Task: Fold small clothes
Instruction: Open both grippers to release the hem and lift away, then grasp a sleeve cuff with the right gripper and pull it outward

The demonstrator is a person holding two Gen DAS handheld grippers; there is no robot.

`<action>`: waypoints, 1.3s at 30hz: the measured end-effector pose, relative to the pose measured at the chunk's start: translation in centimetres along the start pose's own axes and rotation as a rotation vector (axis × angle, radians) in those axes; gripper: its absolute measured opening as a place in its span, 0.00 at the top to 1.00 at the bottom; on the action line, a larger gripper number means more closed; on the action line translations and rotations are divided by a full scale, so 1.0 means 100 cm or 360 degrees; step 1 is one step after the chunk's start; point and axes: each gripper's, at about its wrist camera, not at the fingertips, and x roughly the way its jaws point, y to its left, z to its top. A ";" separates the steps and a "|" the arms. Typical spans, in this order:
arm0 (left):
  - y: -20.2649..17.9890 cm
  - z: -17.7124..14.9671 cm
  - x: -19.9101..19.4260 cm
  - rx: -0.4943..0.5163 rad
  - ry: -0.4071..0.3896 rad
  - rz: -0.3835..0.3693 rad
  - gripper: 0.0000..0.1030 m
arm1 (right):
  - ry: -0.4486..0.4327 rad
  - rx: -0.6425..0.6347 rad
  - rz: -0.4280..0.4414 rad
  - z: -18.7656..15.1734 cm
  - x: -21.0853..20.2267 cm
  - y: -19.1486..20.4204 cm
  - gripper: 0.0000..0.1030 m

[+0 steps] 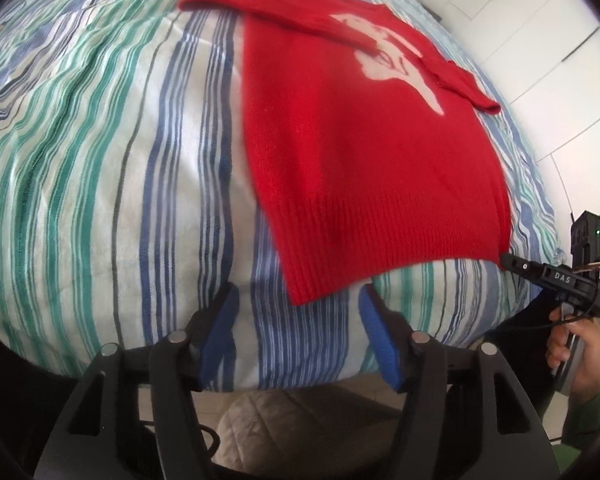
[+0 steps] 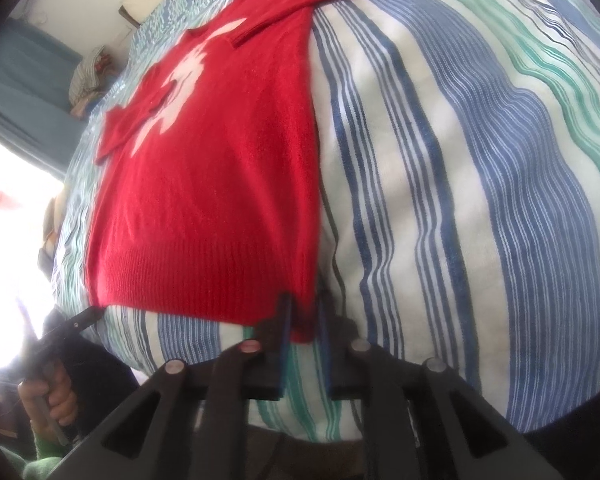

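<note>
A red knit sweater [image 1: 360,152] [image 2: 204,184] with a white motif lies flat on the striped bedcover [image 1: 100,160] [image 2: 460,160]. Both sleeves are folded across its chest. My left gripper [image 1: 299,290] is open; the hem's left corner lies loose between its blue pads [image 1: 224,320]. The right gripper [image 2: 305,298] stands at the hem's other corner. Its jaws are only narrowly apart, with the red corner in the gap and not visibly pinched. In the left wrist view the right gripper [image 1: 504,258] shows as a tip at that corner. In the right wrist view the left gripper [image 2: 96,314] shows at the opposite one.
White wardrobe doors [image 1: 540,60] stand to the right of the bed. A person's hands [image 1: 576,344] [image 2: 52,396] in green sleeves hold the gripper handles. A small pile of clothes [image 2: 88,80] lies at the bed's far left by a bright window [image 2: 4,240]. Striped cover extends on both sides of the sweater.
</note>
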 end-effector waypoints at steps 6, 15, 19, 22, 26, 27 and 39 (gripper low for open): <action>0.007 -0.001 -0.031 0.0000 -0.0106 0.0165 0.22 | 0.0011 0.0024 -0.0065 -0.008 -0.012 -0.003 0.77; 0.030 0.040 -0.061 -0.0185 -0.0434 0.0238 0.09 | -0.0283 0.0005 -0.0322 0.001 -0.051 -0.007 0.61; 0.029 0.053 -0.057 -0.0229 -0.0501 0.0492 0.03 | -0.0410 0.0015 -0.0397 0.007 -0.064 -0.009 0.51; 0.022 0.058 -0.050 -0.0100 -0.0477 0.0595 0.03 | -0.0442 0.0043 -0.0417 0.008 -0.065 -0.013 0.50; 0.022 0.052 -0.049 -0.0044 -0.0502 0.0467 0.03 | -0.0464 -0.0023 -0.0433 0.016 -0.068 -0.004 0.50; 0.024 0.051 -0.049 -0.0061 -0.0502 0.0406 0.03 | -0.0492 -0.0083 -0.0435 0.021 -0.070 0.003 0.50; 0.040 0.040 -0.064 -0.0271 -0.0494 0.0398 0.03 | -0.0356 -0.1241 -0.0361 0.161 0.013 0.120 0.48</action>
